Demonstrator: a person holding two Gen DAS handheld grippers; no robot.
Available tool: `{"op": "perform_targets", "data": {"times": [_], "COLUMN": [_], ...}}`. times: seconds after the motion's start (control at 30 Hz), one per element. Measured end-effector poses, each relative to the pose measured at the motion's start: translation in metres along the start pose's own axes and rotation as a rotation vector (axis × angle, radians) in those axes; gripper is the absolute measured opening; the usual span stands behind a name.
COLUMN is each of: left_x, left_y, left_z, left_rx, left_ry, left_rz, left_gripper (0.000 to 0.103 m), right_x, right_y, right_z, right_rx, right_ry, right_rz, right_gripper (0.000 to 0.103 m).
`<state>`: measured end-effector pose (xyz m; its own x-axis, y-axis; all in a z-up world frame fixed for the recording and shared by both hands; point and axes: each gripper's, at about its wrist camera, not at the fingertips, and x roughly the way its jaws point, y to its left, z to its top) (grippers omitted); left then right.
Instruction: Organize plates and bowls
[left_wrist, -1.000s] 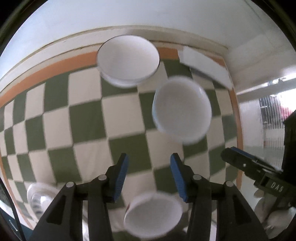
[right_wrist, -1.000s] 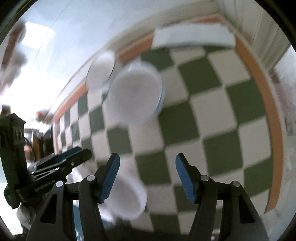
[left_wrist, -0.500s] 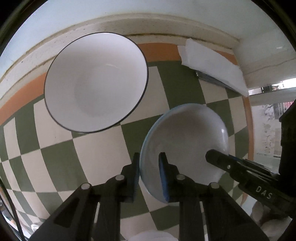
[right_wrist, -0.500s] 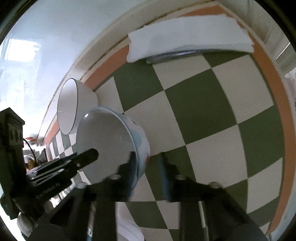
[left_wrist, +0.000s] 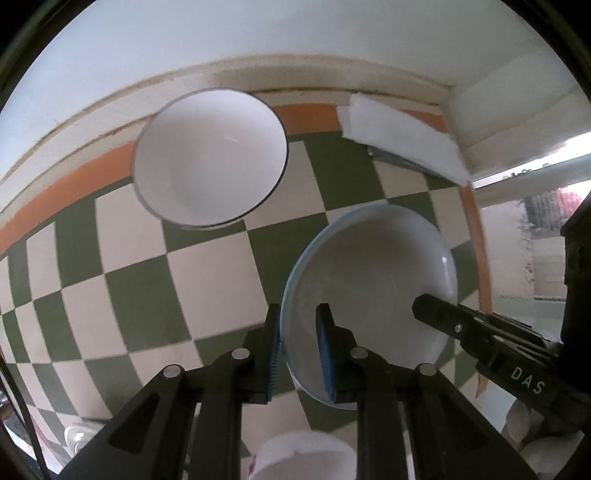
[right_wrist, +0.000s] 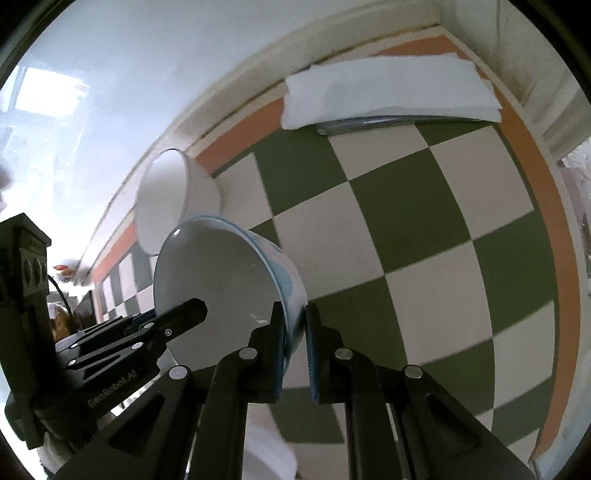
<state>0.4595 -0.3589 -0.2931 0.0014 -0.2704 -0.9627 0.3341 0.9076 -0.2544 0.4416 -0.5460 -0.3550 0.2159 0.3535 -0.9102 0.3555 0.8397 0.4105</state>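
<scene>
A pale bowl with a light-blue rim (left_wrist: 373, 280) is held from both sides over the checked tablecloth (left_wrist: 214, 280). My left gripper (left_wrist: 297, 317) is shut on its left rim. My right gripper (right_wrist: 295, 317) is shut on the opposite rim of the same bowl (right_wrist: 218, 280). Each gripper also shows in the other's view: the right one (left_wrist: 428, 314) reaching in from the right, the left one (right_wrist: 184, 314) from the left. A white bowl with a dark rim (left_wrist: 210, 158) sits farther back by the wall, also seen as the white bowl (right_wrist: 162, 206) behind the held one.
A folded white cloth (left_wrist: 399, 144) lies on a dark flat item at the back right corner, by the wall (right_wrist: 388, 92). A white cup (left_wrist: 303, 458) sits just below my left gripper. The tablecloth's orange border (right_wrist: 546, 229) runs along the right edge.
Both grippers came down from open above the table and shut on the blue-rimmed bowl's rim. Since then the bowl and both hands have drawn back from the dark-rimmed bowl.
</scene>
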Motion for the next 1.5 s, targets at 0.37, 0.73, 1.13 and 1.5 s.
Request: {"op": "perform_targets", "data": {"times": [0.37,0.73,1.13,1.5], "left_x": [-0.065,-0.035,0.002,0.011], "left_y": [-0.003,0.016,0.015,0.006], "left_z": [-0.083,-0.148,-0.16,-0.165], "left_rx": [0.04,0.034,0.066,0.103], "left_ry": [-0.041,0.054,0.122,0.121], "left_rz": [0.007,0.024,0.096,0.149], "left_gripper": [0.017,0.017,0.017,0.017], "right_x": [-0.06,-0.03,0.008,0.009], "right_y": [0.029,0.03,0.023,0.019], "right_z": [-0.09,-0.168,-0.184,-0.183], "right_rx": [-0.039,-0.034,-0.023,-0.021], "right_ry": [-0.027,0.057,0.112,0.13], "right_rz": [0.023,-0.011,-0.068,-0.077], "right_gripper": [0.012,0.012,0.012,0.012]}}
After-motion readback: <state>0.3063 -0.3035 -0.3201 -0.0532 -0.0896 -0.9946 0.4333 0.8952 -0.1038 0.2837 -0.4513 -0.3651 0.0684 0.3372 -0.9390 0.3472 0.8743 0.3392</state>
